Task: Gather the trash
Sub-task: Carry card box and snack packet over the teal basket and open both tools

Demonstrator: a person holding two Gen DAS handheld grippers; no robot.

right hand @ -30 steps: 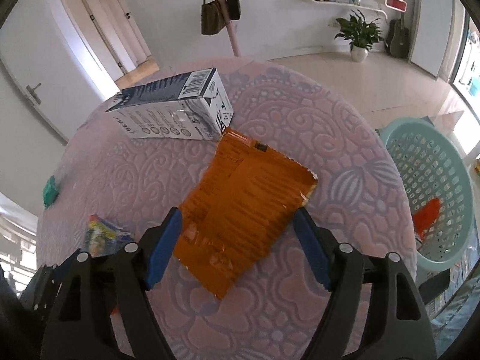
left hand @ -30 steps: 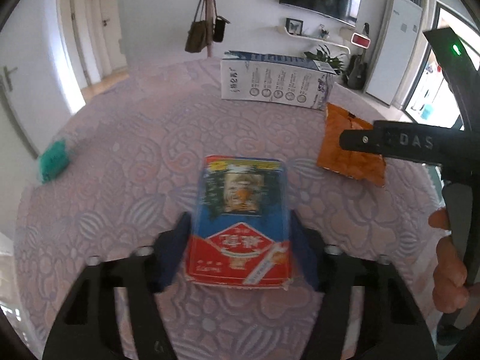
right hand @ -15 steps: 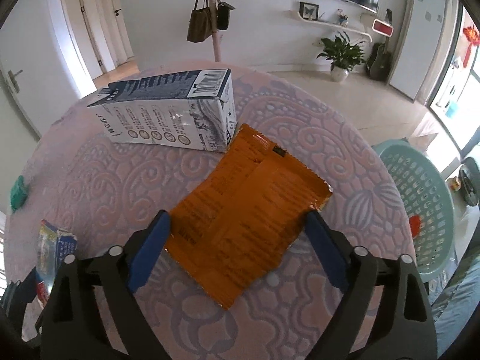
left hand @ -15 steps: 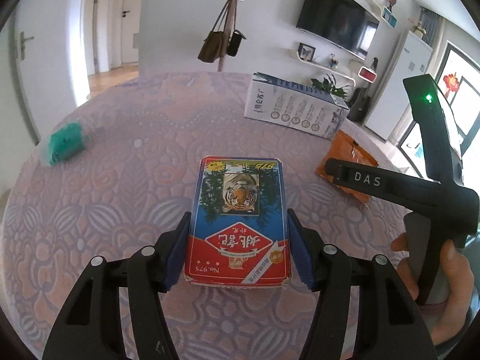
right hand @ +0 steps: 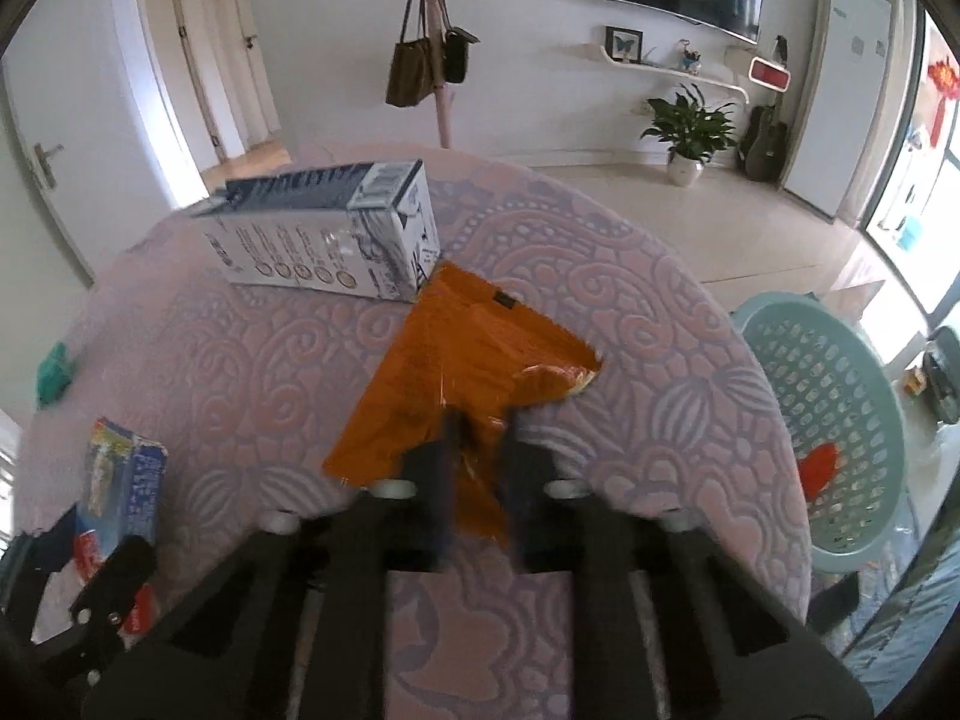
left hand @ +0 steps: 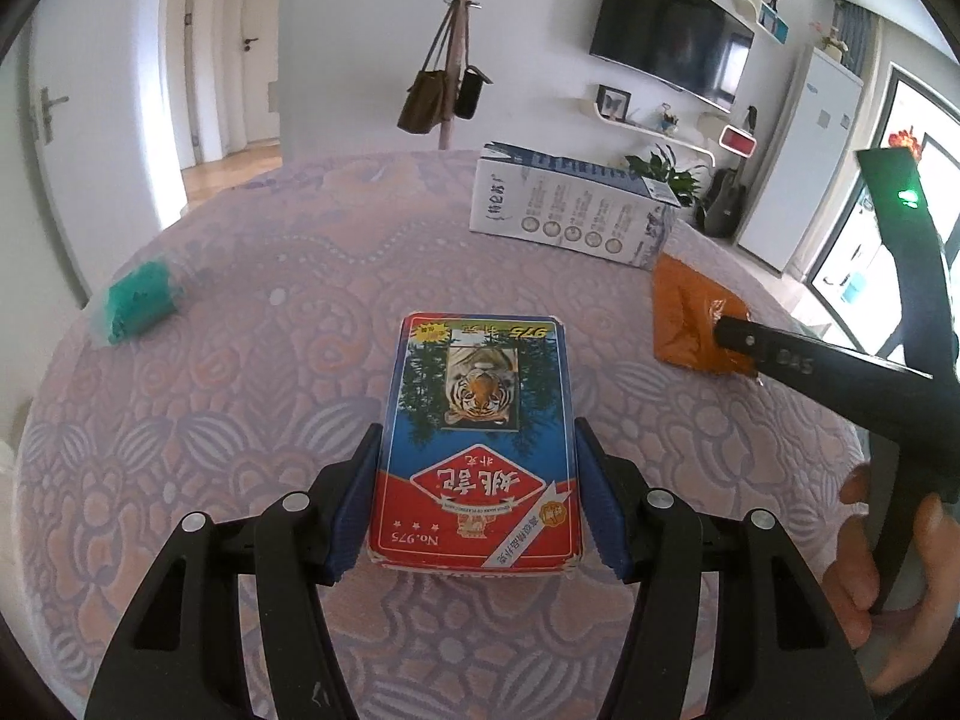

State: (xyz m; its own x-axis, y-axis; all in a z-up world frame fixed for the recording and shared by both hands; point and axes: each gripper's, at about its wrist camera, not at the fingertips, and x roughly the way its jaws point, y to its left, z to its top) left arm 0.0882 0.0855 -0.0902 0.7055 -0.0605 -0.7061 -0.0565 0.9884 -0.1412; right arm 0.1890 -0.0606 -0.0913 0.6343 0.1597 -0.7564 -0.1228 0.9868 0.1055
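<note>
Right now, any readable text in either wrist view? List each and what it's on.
"No.975" and "975": on the card box, printed upside down from the left wrist view.
"DAS": on the right gripper, seen blurred from the left wrist view.
Large Chinese characters on the card box's red panel: inverted, not confidently read.
Milk carton: print too small.
Orange wrapper: print blurred.

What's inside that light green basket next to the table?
The basket holds one red-orange item near its bottom. The table edge covers part of its near side, so anything there is hidden.
</note>
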